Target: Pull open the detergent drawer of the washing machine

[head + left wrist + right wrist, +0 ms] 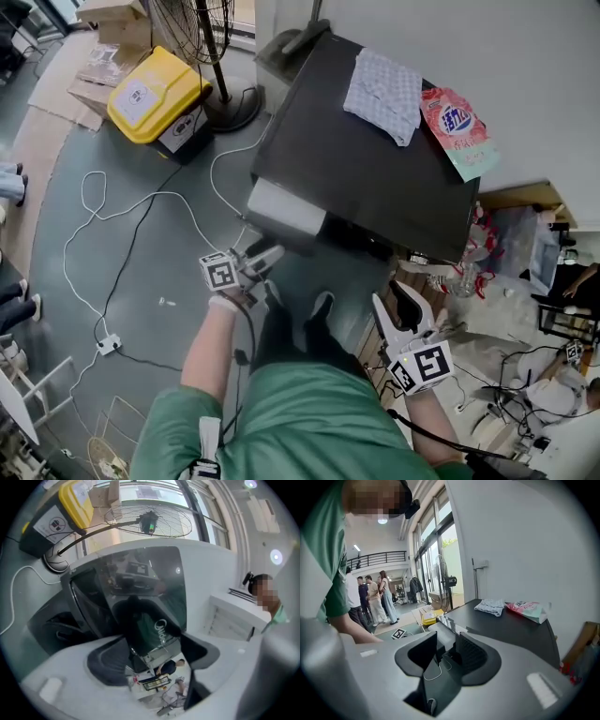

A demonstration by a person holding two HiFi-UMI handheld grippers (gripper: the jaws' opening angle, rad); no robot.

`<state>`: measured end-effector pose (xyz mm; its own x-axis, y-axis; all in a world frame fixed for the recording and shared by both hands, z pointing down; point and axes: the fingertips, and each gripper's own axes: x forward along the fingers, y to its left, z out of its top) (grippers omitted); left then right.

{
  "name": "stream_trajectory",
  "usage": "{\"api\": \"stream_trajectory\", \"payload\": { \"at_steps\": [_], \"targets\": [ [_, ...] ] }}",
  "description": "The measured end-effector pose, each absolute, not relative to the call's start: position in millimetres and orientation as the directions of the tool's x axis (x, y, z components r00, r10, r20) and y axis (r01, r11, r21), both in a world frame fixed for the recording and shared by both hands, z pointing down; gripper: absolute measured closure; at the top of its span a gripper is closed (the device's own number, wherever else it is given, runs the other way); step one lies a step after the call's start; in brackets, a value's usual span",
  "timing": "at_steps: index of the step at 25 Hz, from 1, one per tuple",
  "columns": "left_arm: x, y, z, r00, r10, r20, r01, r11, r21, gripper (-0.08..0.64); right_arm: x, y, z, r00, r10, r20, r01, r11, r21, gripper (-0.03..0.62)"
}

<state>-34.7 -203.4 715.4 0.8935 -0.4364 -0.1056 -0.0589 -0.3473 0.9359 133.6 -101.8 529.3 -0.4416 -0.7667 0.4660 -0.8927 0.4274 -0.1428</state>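
Observation:
The washing machine has a black top, and its white detergent drawer sticks out of the front at the near left corner. My left gripper hovers just below and in front of that drawer, open with nothing between its jaws. In the left gripper view the open left gripper faces the machine's glossy dark front. The white drawer lies off to the right there, apart from the jaws. My right gripper stands open and empty at the lower right, pointed toward the machine.
A folded cloth and a red detergent pouch lie on the machine top. A yellow-lidded bin and a fan stand stand at the back left. White cables and a power strip cross the floor. Clutter fills the right.

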Motion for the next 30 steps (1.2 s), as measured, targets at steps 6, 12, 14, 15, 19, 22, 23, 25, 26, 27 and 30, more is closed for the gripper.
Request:
{"api": "stream_trajectory", "payload": {
  "at_steps": [6, 12, 14, 15, 19, 22, 23, 25, 26, 27, 30],
  "targets": [
    [-48.5, -171.7, 711.8, 0.889, -0.448, -0.094, -0.063, -0.324, 0.944, 0.210, 123.9, -104.0, 517.6, -0.485, -0.754, 0.444, -0.868, 0.476, -0.140, 0.443],
    [-56.1, -156.4, 713.8, 0.871, -0.482, -0.096, -0.074, -0.321, 0.944, 0.209, 114.6, -98.7, 514.8, -0.525, -0.730, 0.438, -0.841, 0.523, -0.137, 0.443],
    [-57.4, -154.7, 714.3, 0.864, -0.493, -0.102, -0.072, -0.321, 0.944, 0.210, 113.2, -97.9, 514.1, -0.535, -0.722, 0.439, -0.834, 0.535, -0.137, 0.443],
    [-58.3, -153.4, 716.1, 0.863, -0.496, -0.099, -0.076, -0.321, 0.944, 0.210, 112.5, -97.8, 513.5, -0.541, -0.718, 0.439, -0.830, 0.541, -0.137, 0.443],
    [-61.2, -143.9, 713.0, 0.865, -0.491, -0.102, -0.072, -0.323, 0.944, 0.210, 109.7, -97.1, 510.3, -0.561, -0.704, 0.435, -0.814, 0.565, -0.135, 0.443],
    [-67.4, -129.8, 712.9, 0.867, -0.489, -0.094, -0.078, -0.320, 0.944, 0.207, 108.7, -95.6, 507.4, -0.567, -0.705, 0.426, -0.810, 0.572, -0.132, 0.443],
    [-68.8, -126.0, 713.8, 0.867, -0.491, -0.088, -0.084, -0.316, 0.945, 0.206, 108.9, -95.4, 507.0, -0.569, -0.705, 0.424, -0.808, 0.574, -0.132, 0.443],
    [-70.2, -122.1, 718.4, 0.866, -0.496, -0.064, -0.105, -0.306, 0.946, 0.201, 109.5, -96.3, 506.3, -0.573, -0.704, 0.419, -0.806, 0.577, -0.133, 0.443],
    [-70.7, -122.2, 721.1, 0.866, -0.499, -0.047, -0.121, -0.299, 0.946, 0.198, 109.2, -97.6, 505.6, -0.575, -0.704, 0.416, -0.805, 0.579, -0.133, 0.444],
    [-71.5, -123.0, 723.0, 0.864, -0.502, -0.028, -0.139, -0.293, 0.946, 0.193, 108.2, -99.4, 504.5, -0.577, -0.705, 0.413, -0.804, 0.580, -0.134, 0.443],
    [-80.8, -121.4, 728.6, 0.853, -0.517, 0.064, -0.236, -0.274, 0.932, 0.182, 102.9, -103.2, 499.6, -0.585, -0.706, 0.400, -0.799, 0.587, -0.132, 0.444]
  ]
}}
